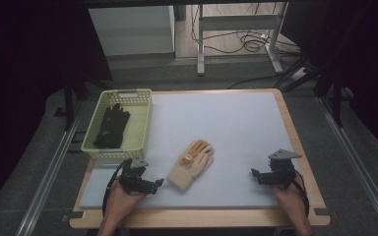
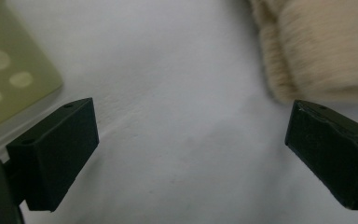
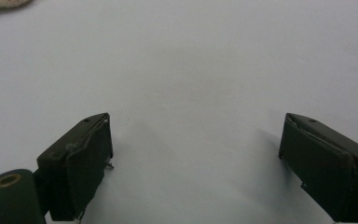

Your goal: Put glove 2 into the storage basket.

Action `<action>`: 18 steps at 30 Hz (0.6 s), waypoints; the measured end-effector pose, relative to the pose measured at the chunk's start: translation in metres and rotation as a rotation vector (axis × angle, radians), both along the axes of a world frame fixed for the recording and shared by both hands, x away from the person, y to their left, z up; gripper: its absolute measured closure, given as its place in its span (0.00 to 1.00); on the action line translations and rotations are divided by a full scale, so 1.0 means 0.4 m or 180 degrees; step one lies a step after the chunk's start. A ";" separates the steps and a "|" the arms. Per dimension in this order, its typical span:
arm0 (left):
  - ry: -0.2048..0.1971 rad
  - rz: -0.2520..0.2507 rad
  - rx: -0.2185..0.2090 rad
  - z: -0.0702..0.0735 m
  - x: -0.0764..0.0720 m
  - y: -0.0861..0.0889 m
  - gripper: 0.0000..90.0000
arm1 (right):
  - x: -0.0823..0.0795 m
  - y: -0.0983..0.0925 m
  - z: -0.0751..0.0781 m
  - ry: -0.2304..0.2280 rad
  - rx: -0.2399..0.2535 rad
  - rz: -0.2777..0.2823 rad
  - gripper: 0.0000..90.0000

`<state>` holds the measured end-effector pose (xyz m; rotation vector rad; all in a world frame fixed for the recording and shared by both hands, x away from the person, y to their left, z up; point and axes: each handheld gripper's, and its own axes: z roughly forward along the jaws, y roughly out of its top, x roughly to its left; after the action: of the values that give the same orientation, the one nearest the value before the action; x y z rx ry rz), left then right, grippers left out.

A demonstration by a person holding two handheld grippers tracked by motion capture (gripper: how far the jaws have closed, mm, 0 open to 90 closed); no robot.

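A cream knit glove (image 1: 191,164) with orange fingertips lies flat on the pale mat, cuff toward me. Its cuff (image 2: 317,51) fills the upper right of the left gripper view. My left gripper (image 1: 158,184) sits just left of the cuff, open, with nothing between its jaws (image 2: 193,149). A black glove (image 1: 112,125) lies inside the yellow-green basket (image 1: 141,129) at the mat's left. My right gripper (image 1: 254,173) rests near the front right of the mat, open and empty (image 3: 196,154), well apart from the cream glove.
The pale mat (image 1: 236,128) covers a wooden table (image 1: 300,142). A corner of the basket (image 2: 14,79) lies close to the left jaw. Metal rails run along both sides of the table. Desk legs and cables stand beyond the far edge.
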<state>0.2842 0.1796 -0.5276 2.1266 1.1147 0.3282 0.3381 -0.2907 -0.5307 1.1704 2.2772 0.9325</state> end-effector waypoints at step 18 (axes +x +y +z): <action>0.0153 -0.0497 0.0100 0.072 0.095 -0.211 0.00 | 0.000 0.000 0.000 -0.0003 0.0000 0.0003 0.10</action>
<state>0.3220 0.0952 -0.4988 2.2441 0.9684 0.2242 0.3382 -0.2909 -0.5307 1.1689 2.2770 0.9331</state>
